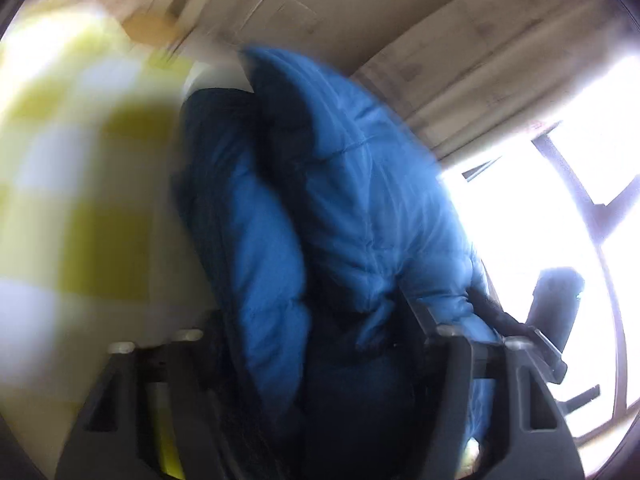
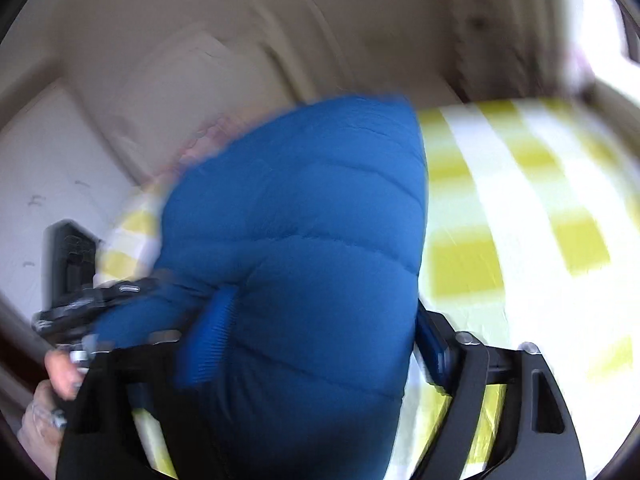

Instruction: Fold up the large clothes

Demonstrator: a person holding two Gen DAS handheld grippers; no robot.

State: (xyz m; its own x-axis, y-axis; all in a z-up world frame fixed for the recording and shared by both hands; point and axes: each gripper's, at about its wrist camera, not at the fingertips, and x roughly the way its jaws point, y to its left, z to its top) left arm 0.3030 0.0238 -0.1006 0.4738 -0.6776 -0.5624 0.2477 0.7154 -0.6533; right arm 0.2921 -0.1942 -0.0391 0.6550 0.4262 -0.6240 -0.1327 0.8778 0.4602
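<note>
A puffy blue quilted jacket with a dark lining fills the middle of the left wrist view. My left gripper is shut on its bunched fabric and holds it up in the air. In the right wrist view the same blue jacket bulges between the fingers of my right gripper, which is shut on it above the yellow-and-white checked cloth. The other gripper shows at the left, gripping the jacket's edge. Both views are blurred by motion.
The checked cloth covers a flat surface below and to the left. A bright window is at the right, with a beige curtain beside it. A pale wall and cabinet panels stand behind.
</note>
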